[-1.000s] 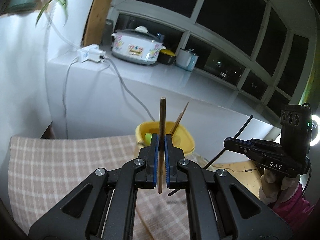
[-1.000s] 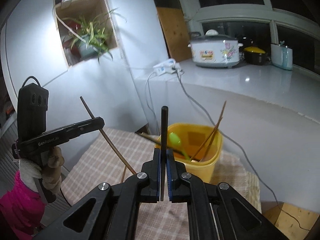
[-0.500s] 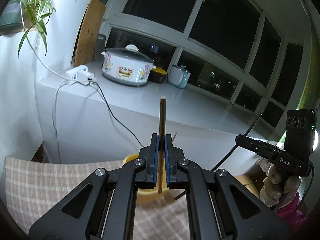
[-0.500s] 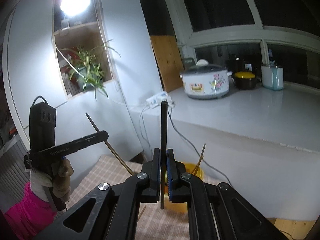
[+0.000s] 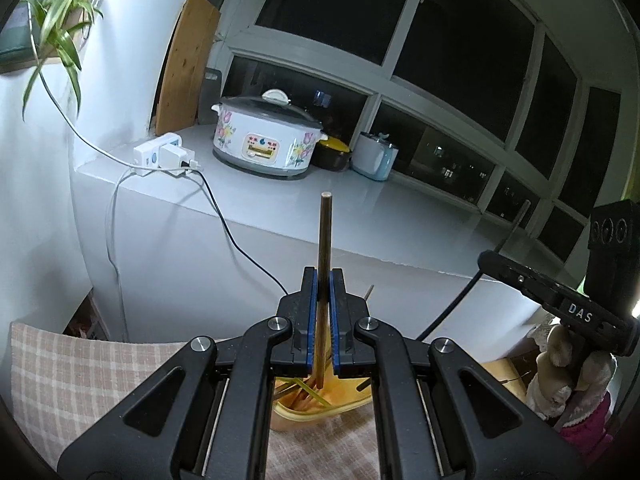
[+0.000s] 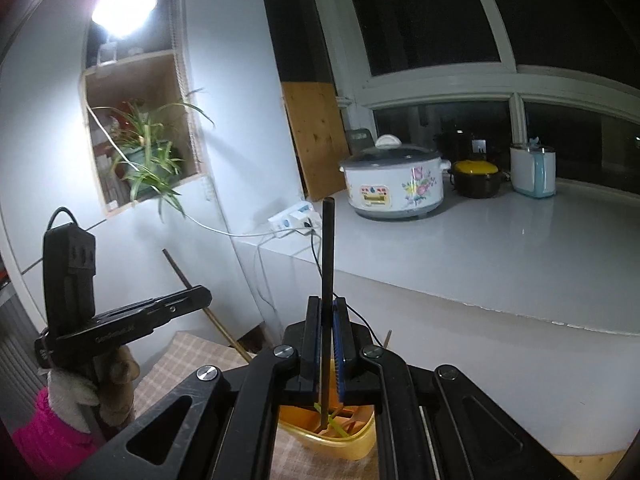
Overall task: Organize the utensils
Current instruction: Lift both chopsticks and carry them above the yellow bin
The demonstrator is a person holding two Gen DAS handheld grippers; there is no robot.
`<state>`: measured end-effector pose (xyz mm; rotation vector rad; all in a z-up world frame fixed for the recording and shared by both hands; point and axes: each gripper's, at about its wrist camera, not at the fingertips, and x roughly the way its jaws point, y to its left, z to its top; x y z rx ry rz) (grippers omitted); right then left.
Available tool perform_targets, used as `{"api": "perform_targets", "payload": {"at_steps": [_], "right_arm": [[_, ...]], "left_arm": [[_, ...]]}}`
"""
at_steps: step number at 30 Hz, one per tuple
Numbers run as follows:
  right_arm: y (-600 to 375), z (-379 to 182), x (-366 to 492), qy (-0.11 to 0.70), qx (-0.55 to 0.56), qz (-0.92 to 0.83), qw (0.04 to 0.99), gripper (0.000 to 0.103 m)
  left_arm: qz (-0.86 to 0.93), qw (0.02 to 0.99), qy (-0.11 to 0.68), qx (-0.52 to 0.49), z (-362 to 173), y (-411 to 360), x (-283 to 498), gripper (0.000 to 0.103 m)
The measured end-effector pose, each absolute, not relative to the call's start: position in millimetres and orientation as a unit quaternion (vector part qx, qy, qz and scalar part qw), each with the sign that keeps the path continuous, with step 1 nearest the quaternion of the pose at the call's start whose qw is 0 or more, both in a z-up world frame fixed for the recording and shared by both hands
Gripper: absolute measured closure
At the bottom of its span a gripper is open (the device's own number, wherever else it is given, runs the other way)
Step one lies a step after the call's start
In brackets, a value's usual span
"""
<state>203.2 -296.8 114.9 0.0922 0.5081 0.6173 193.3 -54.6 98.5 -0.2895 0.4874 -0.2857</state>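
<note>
Holding one stick apiece, the left gripper [image 5: 323,320] clamps a brown wooden chopstick [image 5: 324,240] and the right gripper [image 6: 328,344] a black chopstick [image 6: 328,264], both upright above the yellow plastic utensil bin [image 6: 344,446]. Next, I judge: lower tips into the bin, then release.

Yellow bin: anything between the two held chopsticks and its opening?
Nothing visible. Left claw grips a brown chopstick, right claw a dark chopstick, both upright over the yellow bin. The bin already holds several utensils, which could crowd the drop.
</note>
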Motion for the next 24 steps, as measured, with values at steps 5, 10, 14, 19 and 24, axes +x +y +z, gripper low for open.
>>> {"api": "perform_targets", "payload": {"at_steps": [5,10,14,19,24], "right_arm": [[-293.1,98.3,223.3,0.269,0.044,0.287,0.918,0.1],[-291.7,79.5,234.0,0.291,0.044,0.278,0.914,0.1],[-291.6,65.9,237.6,0.305,0.041,0.277,0.91,0.1],[-288.9,51.5,238.7,0.319,0.036,0.276,0.906,0.1],[-286.4,41.5,240.2,0.328,0.028,0.27,0.905,0.1]], "left_arm": [[-0.133,0.949,0.253,-0.131,86.4,-63.3,205.6,0.1],[-0.125,0.95,0.264,-0.108,73.1,-76.3,212.3,0.1],[-0.12,0.951,0.268,-0.1,64.8,-83.4,213.3,0.1],[-0.117,0.952,0.266,-0.1,57.0,-88.9,212.0,0.1],[-0.113,0.952,0.269,-0.094,49.5,-92.3,213.3,0.1]]}}
